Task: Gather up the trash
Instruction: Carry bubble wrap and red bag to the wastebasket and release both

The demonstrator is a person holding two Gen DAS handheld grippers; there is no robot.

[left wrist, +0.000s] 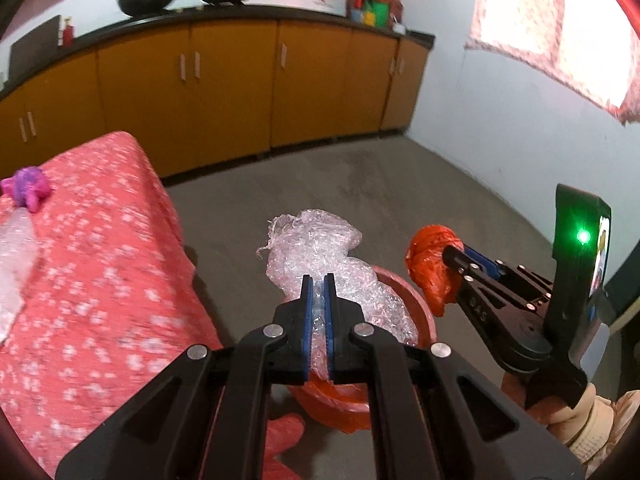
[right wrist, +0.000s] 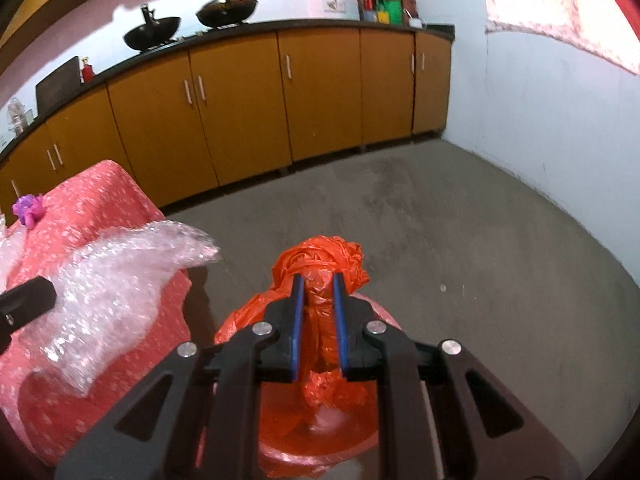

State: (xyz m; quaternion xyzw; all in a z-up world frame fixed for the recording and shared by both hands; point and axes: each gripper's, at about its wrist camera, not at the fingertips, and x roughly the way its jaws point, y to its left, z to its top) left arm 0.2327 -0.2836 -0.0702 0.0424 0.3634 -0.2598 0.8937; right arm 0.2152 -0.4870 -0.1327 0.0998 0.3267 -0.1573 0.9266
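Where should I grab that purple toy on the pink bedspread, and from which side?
Judging from both wrist views, the purple toy lies low on the bedspread near its far corner, with small stubby limbs sticking out. Probably come from above and close the fingers across its rounded middle; the limbs look too small. Both grippers are full now, so unload first.

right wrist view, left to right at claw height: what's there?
Left claw tip → bubble wrap it holds → right claw shut on orange plastic bag → bare grey floor.
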